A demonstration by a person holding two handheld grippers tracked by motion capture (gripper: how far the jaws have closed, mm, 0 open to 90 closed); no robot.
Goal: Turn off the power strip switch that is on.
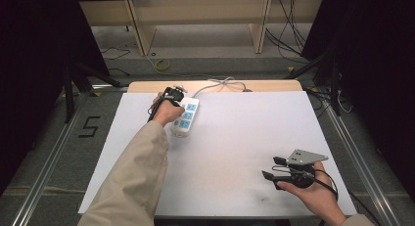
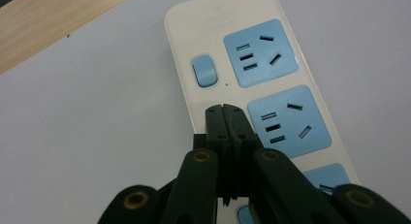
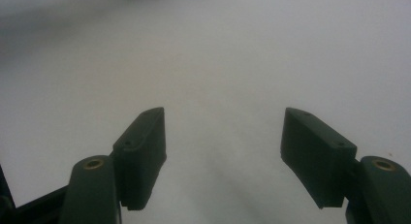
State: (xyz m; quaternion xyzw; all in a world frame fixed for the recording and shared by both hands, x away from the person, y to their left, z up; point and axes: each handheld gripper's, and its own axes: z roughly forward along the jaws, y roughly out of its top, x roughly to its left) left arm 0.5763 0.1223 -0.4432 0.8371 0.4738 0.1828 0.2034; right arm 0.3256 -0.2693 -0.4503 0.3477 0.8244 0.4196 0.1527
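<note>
1. Power strip (image 1: 185, 118) lies flat near the far edge of the white table sheet (image 1: 235, 152).
2. Left gripper (image 2: 224, 110) hovers over the strip's switch side, jaws pressed together, empty.
3. Right gripper (image 1: 274, 168) rests well apart from the strip, jaws spread.
4. Likely rigid, light, smooth plastic; grasp across its narrow sides.

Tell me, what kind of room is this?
Probably a lab set up for recording: a table under a white sheet inside a metal frame, dark curtains at the sides, and loose cables on the floor.

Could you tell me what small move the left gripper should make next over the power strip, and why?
Probably press straight down. The left gripper has its jaws shut together, tips over the white power strip just below the first blue switch; a second switch sits under the jaws, seemingly the target.
</note>
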